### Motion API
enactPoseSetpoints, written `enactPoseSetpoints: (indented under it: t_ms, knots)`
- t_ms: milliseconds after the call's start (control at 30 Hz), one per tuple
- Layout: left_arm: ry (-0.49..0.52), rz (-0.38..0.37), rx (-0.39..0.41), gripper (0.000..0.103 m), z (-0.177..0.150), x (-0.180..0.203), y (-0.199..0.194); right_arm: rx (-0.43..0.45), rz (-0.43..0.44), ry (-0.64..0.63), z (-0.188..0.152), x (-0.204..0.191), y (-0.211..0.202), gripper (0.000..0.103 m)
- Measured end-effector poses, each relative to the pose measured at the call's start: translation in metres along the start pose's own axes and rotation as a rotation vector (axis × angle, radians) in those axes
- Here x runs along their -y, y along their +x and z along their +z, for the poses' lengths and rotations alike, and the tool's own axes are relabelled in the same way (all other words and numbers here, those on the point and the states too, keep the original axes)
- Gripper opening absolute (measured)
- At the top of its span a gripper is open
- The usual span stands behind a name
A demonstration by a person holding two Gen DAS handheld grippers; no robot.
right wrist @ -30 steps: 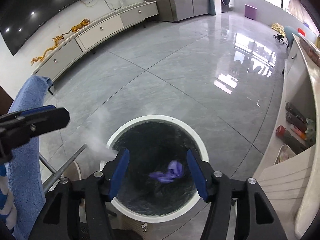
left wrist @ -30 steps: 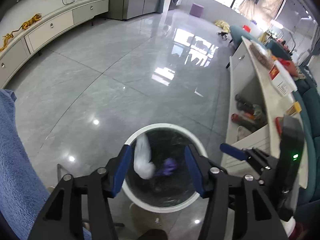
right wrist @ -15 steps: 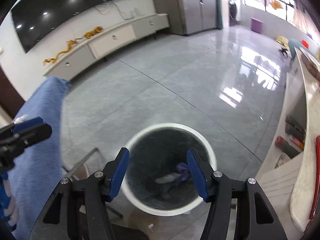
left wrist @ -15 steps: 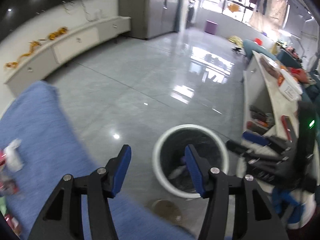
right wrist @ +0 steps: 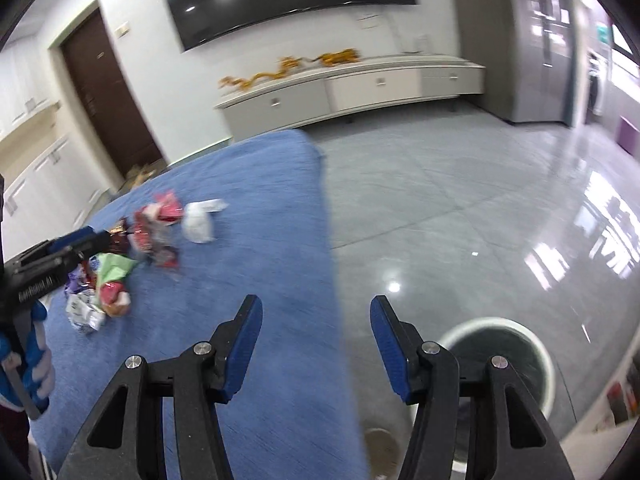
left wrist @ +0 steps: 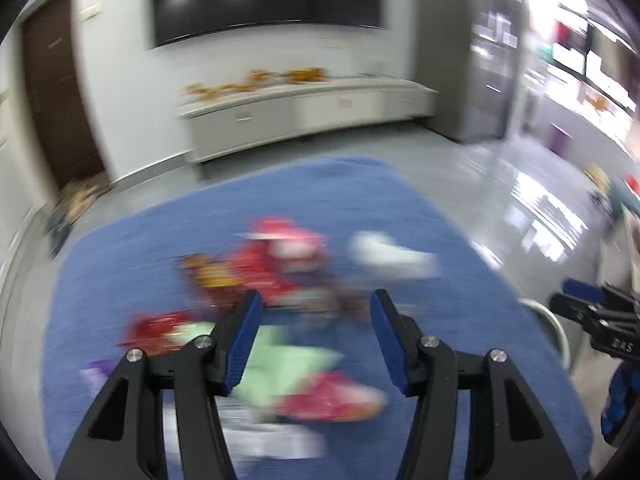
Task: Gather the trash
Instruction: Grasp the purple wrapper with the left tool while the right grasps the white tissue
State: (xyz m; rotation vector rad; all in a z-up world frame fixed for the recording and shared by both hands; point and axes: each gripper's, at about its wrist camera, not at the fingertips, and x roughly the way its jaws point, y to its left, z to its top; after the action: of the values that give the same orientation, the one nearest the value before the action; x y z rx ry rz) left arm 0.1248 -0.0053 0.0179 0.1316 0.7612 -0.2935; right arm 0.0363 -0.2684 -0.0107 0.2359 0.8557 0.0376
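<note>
The left gripper (left wrist: pixel 316 336) hangs above the blue-covered surface (left wrist: pixel 400 188) with its fingers (left wrist: pixel 244 336) spread wide and nothing between them; the heap of wrappers (left wrist: pixel 280 264) lies directly ahead of and under them, blurred in its own view. In the right wrist view the heap (right wrist: pixel 120 264) sits at the far left of the surface, with a crumpled white tissue (right wrist: pixel 199 222) just beside it toward the middle. The right gripper (right wrist: pixel 316 340), fingers also wide and empty, straddles the surface's edge, well apart from the heap. The white-rimmed trash bin (right wrist: pixel 500 356) stands on the floor to its right. By my judgement the left gripper is clearly nearer for the next pick.
</note>
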Motion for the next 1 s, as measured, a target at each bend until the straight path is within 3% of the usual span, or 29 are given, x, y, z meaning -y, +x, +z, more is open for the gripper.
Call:
enactPoseSetpoints:
  t_ms: [200, 333, 667, 733, 767, 833, 1000]
  knots:
    - [-0.178, 0.15, -0.029, 0.054, -0.025, -0.112, -0.004, -0.018, 0.088, -0.058, 0.035, -0.055, 0.048, 0.054]
    - [-0.281, 0.143, -0.086, 0.054, -0.052, -0.157, 0.005, -0.025, 0.144, -0.072, 0.055, -0.083, 0.071, 0.054]
    - [-0.344, 0.072, -0.147, 0.054, -0.074, -0.159, 0.033, -0.148, 0.164, -0.055, 0.082, -0.1, 0.139, 0.054]
    - [-0.335, 0.077, -0.133, 0.053, -0.079, -0.156, 0.032, -0.183, 0.152, -0.076, 0.079, -0.103, 0.151, 0.041]
    - [-0.328, 0.083, -0.126, 0.052, -0.081, -0.154, 0.031, -0.192, 0.152, -0.084, 0.077, -0.101, 0.153, 0.039]
    - [-0.326, 0.077, -0.113, 0.038, -0.084, -0.152, 0.029, -0.185, 0.142, -0.108, 0.075, -0.102, 0.152, 0.023]
    - [-0.35, 0.067, -0.074, 0.031, -0.087, -0.153, 0.02, -0.136, 0.154, -0.079, 0.073, -0.088, 0.134, 0.019]
